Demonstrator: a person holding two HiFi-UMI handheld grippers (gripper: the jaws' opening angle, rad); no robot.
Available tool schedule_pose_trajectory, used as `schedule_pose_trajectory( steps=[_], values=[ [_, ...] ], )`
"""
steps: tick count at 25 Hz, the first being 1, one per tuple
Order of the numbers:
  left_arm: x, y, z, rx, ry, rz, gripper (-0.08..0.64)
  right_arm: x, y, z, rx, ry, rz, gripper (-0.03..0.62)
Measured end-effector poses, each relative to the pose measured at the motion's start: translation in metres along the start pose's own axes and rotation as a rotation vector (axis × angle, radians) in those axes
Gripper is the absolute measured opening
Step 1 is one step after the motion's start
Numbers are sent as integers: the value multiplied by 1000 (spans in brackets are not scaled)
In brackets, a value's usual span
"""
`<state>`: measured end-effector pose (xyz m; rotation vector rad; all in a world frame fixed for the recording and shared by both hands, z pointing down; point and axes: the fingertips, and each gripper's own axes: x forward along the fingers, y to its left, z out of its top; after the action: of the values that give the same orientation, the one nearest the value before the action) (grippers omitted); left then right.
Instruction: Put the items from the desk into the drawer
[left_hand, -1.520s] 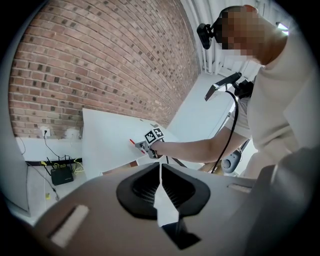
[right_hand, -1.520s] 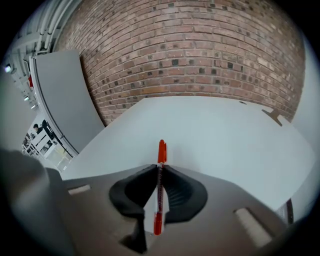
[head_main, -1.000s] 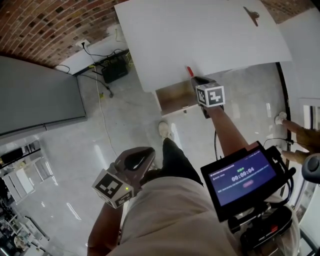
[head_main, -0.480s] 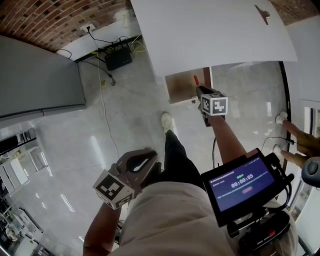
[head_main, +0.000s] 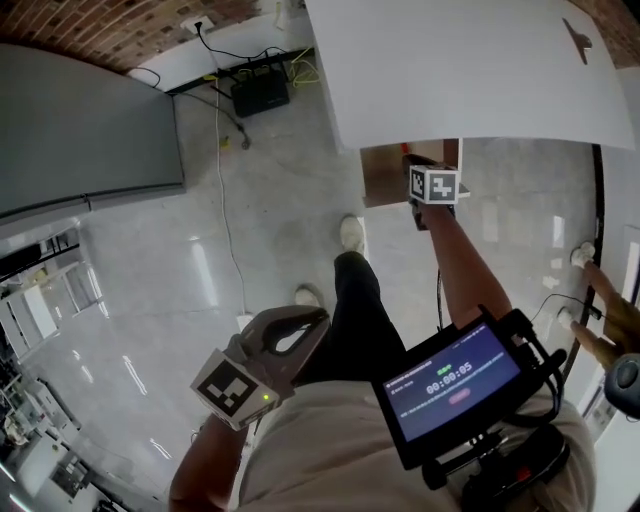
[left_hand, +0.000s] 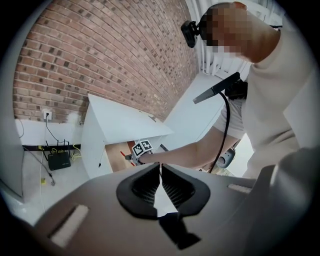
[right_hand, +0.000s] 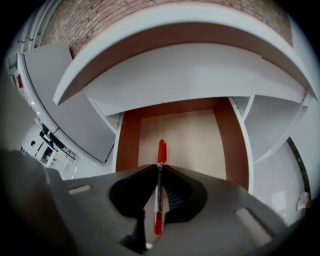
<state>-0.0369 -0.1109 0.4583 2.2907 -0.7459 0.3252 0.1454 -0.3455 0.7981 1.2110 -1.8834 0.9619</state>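
the right gripper (right_hand: 159, 167) has its jaws closed tight on a red pen (right_hand: 161, 150), gripped along its length so the capped tip sticks out toward 12 o'clock. it is held right over the open drawer (right_hand: 200, 130) — the pen's tip shows against the bare wooden bottom, and no other item can be seen in the part of the drawer that shows. in the head view the drawer sits at about 1 o'clock, pulled out from under the white desk (head_main: 470, 70).

the left gripper (left_hand: 160, 172) hangs low at 7 o'clock in the head view, well apart from the desk, its jaws brought together at the tips with nothing between them.

judging by this, the task looks early: the first item is over the drawer but not yet let go. a small dark thing (head_main: 578, 40) lies on the desk at 2 o'clock — too small to name — and likely remains to be fetched.
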Motion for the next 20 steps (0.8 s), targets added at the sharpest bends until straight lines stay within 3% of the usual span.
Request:
schedule_pose_trajectory(
  steps=[8,20],
  values=[
    [31,34,-5,-49,20,22,20,82,-8,-4,1,71,36,44],
    [36,24,-11,-75,-7,53,20,90,-7,-26,-14,163,59,48]
  ],
)
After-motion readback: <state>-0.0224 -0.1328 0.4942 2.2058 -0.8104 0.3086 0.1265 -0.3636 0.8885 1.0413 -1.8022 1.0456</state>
